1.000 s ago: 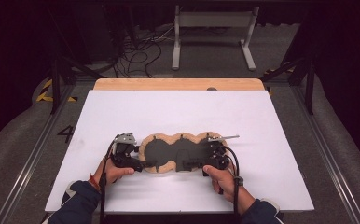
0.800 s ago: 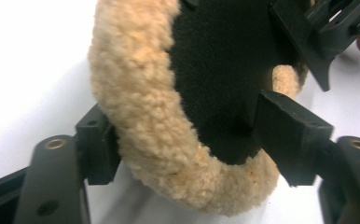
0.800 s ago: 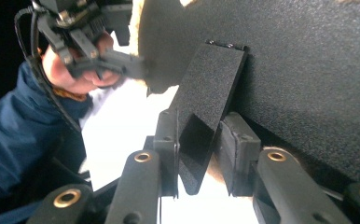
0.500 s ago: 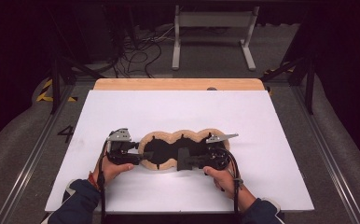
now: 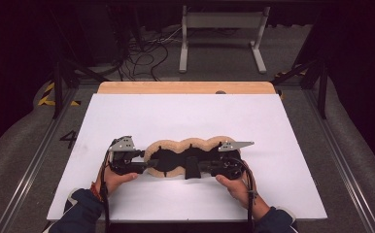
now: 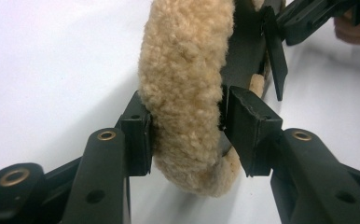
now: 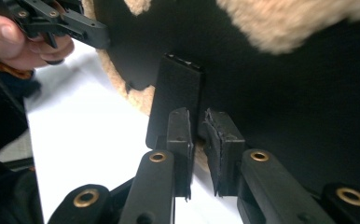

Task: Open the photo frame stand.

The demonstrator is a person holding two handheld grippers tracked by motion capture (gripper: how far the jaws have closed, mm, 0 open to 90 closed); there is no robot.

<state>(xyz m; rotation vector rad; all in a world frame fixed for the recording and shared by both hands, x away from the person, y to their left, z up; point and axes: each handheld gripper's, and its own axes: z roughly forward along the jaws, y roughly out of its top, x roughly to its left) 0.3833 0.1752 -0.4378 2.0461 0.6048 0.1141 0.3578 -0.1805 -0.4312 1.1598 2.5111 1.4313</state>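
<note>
White tabletop [image 5: 185, 116], dark cabled floor [image 5: 146, 53]

— What stands around the work area?
— A white table top [image 5: 185, 116] with a wooden strip [image 5: 185, 87] at its far edge, on a grey floor [image 5: 355, 145].
— And behind?
— Darkness, a grey metal stand [image 5: 222, 34], loose cables [image 5: 142, 53], and yellow-black tape [image 5: 47, 94] at the left.
</note>
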